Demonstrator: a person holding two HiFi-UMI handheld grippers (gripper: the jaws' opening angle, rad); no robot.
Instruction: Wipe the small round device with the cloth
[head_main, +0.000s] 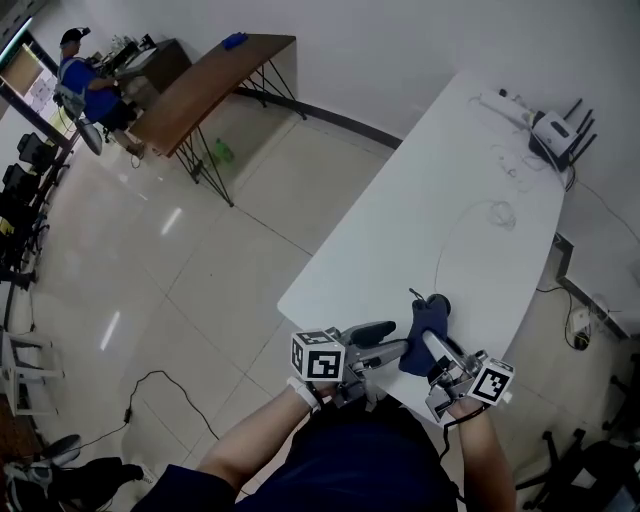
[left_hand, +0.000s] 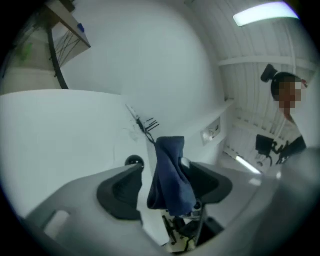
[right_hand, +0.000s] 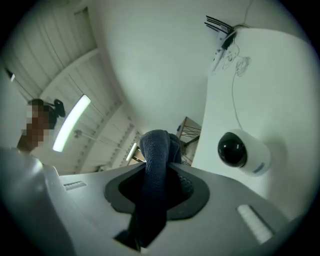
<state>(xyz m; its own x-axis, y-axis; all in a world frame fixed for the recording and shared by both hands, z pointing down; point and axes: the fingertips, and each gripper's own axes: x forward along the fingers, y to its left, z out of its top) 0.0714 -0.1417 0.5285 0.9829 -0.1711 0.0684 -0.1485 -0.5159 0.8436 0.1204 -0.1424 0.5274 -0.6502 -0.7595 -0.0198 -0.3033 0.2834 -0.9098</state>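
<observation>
The right gripper (head_main: 435, 348) is clamping the dark blue cloth (right_hand: 155, 185) just beside the white dome camera (right_hand: 242, 152). The left gripper (head_main: 398, 338) is gaping wide around the cloth's hanging end. With nothing bracing the camera, a bunched swipe is likely shoving it or tugging its cable (right_hand: 233, 95).

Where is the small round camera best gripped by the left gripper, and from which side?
Grip the small round camera across its white body, likely from behind, away from the black dome: the dome is glossy and must stay free for wiping.
</observation>
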